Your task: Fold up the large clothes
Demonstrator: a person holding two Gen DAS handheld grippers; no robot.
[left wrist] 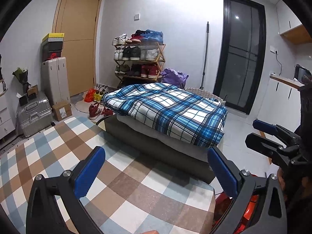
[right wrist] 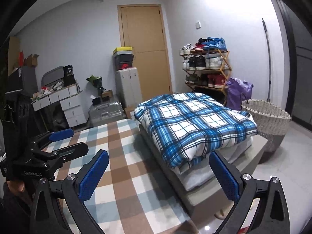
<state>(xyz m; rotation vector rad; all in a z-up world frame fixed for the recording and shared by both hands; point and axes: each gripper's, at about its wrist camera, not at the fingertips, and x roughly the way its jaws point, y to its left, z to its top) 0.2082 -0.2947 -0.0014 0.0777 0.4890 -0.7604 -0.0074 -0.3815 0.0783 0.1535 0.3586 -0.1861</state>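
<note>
Starting at nine o'clock in the left wrist view, a silver ribbed hard-shell suitcase (left wrist: 35,115) is sitting on the floor beside a tall beige upright suitcase (left wrist: 55,80). Sweeping right, the brown, blue and white checked cloth (left wrist: 109,177) is lying flat across the work surface, nothing on it. The left gripper (left wrist: 156,169) is hanging over that cloth at six o'clock, blue pads standing wide apart with nothing between them. At twelve o'clock the wooden shoe rack full of sneakers (left wrist: 139,56) is standing against the wall. Just right of centre, the folded blue-and-white plaid garment (left wrist: 169,113) is resting on top of a white stack on a low grey platform (left wrist: 136,136). In the right wrist view, the right gripper (right wrist: 159,171) is also spread wide and empty, pointing at that plaid bundle. At three o'clock there, a woven off-white laundry basket (right wrist: 267,117) is sitting just beside the platform.
</note>
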